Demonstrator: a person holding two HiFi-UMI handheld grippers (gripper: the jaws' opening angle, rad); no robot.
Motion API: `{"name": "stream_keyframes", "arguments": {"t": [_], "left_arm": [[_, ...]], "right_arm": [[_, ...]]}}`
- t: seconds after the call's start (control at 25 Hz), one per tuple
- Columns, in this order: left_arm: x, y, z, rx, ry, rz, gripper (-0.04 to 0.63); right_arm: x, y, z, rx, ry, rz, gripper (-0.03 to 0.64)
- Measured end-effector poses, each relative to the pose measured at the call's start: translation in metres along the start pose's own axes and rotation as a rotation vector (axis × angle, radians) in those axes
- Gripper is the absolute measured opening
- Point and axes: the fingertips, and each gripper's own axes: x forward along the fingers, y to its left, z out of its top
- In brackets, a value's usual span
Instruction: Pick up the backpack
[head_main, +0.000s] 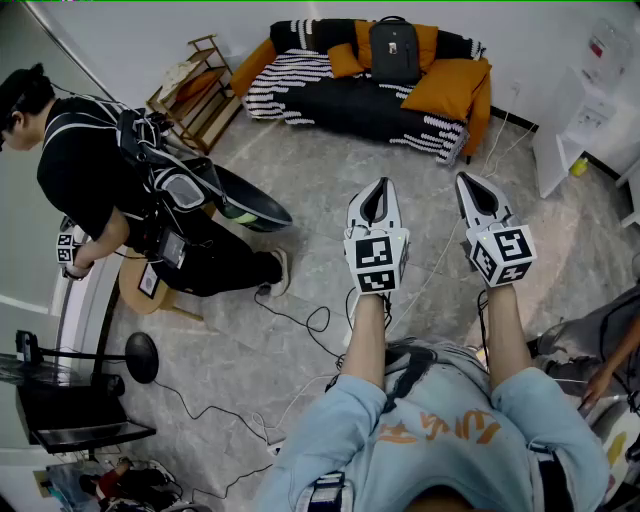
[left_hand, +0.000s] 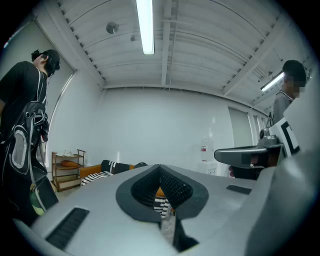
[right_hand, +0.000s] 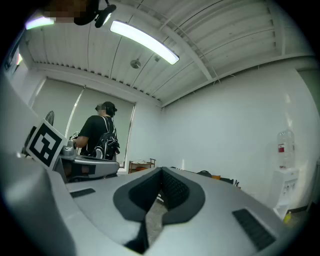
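A black backpack (head_main: 394, 50) stands upright against the back of an orange sofa (head_main: 450, 90) at the far side of the room, among orange cushions and a black-and-white striped blanket (head_main: 290, 75). My left gripper (head_main: 377, 186) and right gripper (head_main: 470, 180) are held out side by side at chest height, pointing level toward the sofa and well short of it. Both are shut with nothing between the jaws. In the left gripper view the closed jaws of the left gripper (left_hand: 160, 167) hide most of the sofa (left_hand: 100, 172). In the right gripper view the right gripper (right_hand: 161, 170) is likewise closed.
A person in black wearing camera gear (head_main: 90, 170) stands at the left beside a wooden stool (head_main: 150, 295). A wooden shelf (head_main: 195, 90) stands left of the sofa. Cables (head_main: 300, 320) run across the tiled floor. White furniture (head_main: 585, 120) and another person's arm (head_main: 610, 350) are at the right.
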Motion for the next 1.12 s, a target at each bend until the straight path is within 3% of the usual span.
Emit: {"name": "stream_keyframes", "arguments": {"t": [0.32,0.72,1.12], "left_arm": [[0.003,0.018,-0.013,-0.041,0.024,0.009,0.015],[0.022,0.053,-0.02,-0.091,0.014,0.084,0.015],[0.126,0.089,-0.022,-0.043,0.068,0.124,0.014]], "right_arm": [[0.011,-0.004,-0.006,0.034,0.006,-0.018,0.025],[0.045,-0.026,-0.013,0.039,0.019,0.017,0.025],[0.148,-0.11,-0.028,0.17,-0.025,0.024,0.025]]}}
